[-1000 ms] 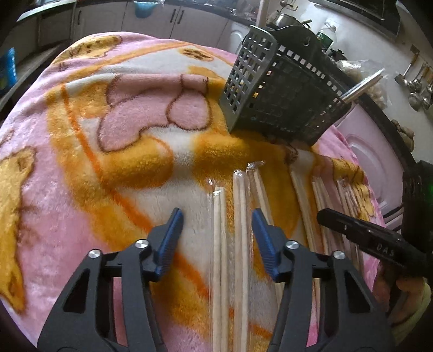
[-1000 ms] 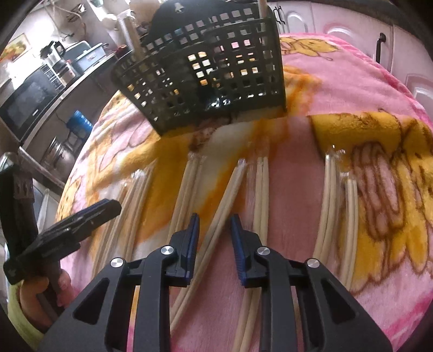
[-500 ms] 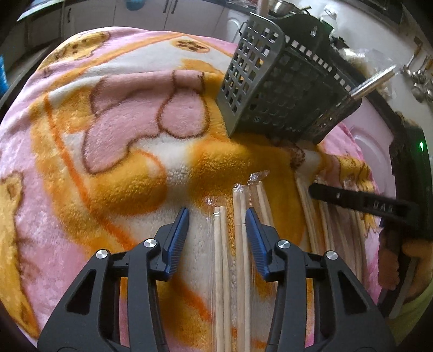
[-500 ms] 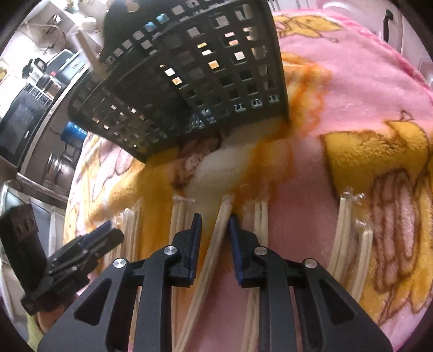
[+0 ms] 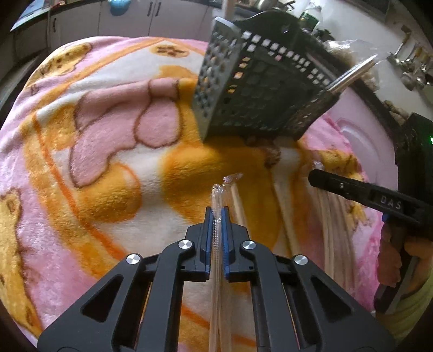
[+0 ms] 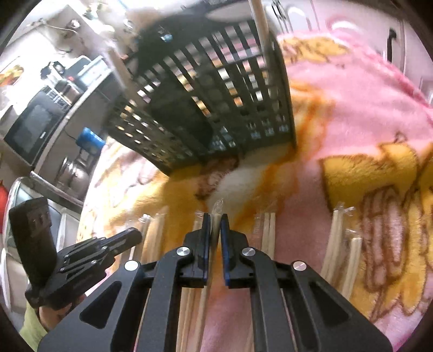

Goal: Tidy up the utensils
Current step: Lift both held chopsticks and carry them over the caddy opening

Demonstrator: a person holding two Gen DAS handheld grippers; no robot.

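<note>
the left gripper (image 5: 217,214) is clamped on a plastic-wrapped pair of chopsticks (image 5: 218,230), its jaws having just been closing with the wrapper between them. the right gripper (image 6: 213,220) is likewise pinched on another wrapped chopstick pair (image 6: 215,216), its jaws also having just been closing around it. both pairs are held near their far ends, with the long tails trailing back under the tools.

the step in hand is judged to be the carrying of each pair to the black perforated utensil basket (image 5: 259,89), which stands just beyond on the blanket, tilted in both views. each pair would best be lifted clear of its neighbours, tipped upright, and lowered end-first into the basket's open top; a metal handle (image 5: 351,73) already juts from it and should be avoided. because the slippery wrapper may slide, the grip should be kept firm.

more wrapped chopsticks (image 6: 266,230) lie in rows on a plush pink and orange cartoon blanket (image 5: 108,130). around it a kitchen is seen: a microwave (image 6: 32,130), cabinets (image 5: 81,21) and hanging ladles (image 5: 411,70).
</note>
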